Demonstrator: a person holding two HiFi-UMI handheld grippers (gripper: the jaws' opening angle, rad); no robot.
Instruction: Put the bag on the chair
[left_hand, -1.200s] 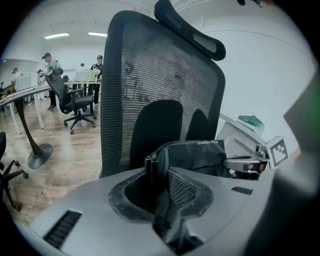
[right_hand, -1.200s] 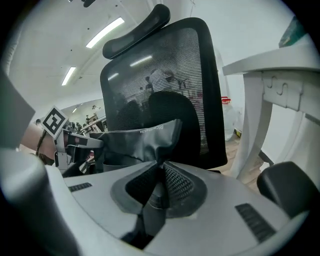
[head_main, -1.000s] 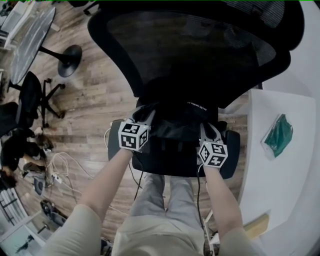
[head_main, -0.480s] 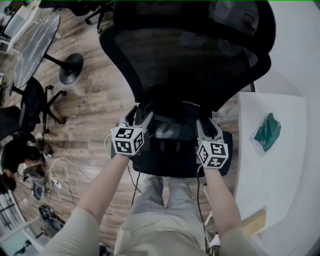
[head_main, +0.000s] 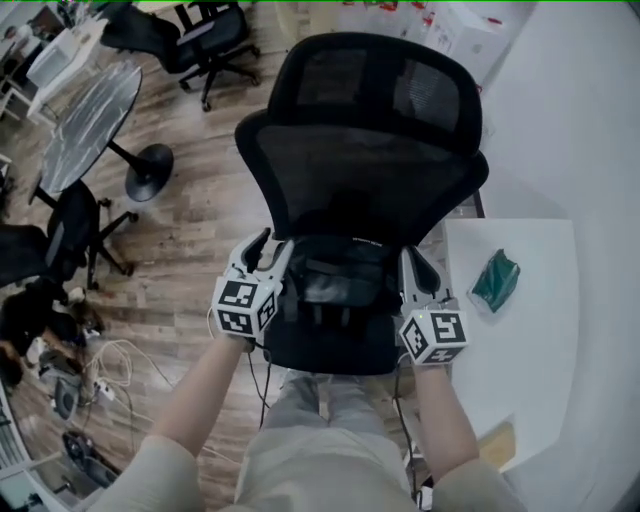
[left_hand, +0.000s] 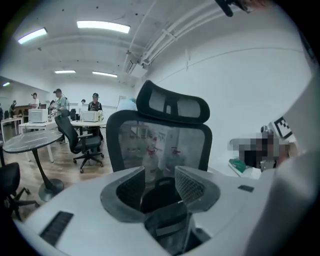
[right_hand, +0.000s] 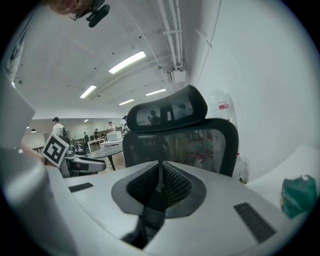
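A round grey stone-patterned table (head_main: 85, 120) on a black pedestal is noted at the upper left of the head view, standing on a brown wood-plank floor (head_main: 190, 225). A separate black castor office seat (head_main: 205, 40) is recorded along the top edge. Loose white cables (head_main: 115, 345) are seen on the floor at lower left. A white tabletop (head_main: 530, 350) is observed at the right, with a crumpled green pouch (head_main: 495, 280) lying on it. In the left gripper view, long ceiling strip lights (left_hand: 102, 26) are lit, and standing people (left_hand: 59, 97) are seen far off at the left.
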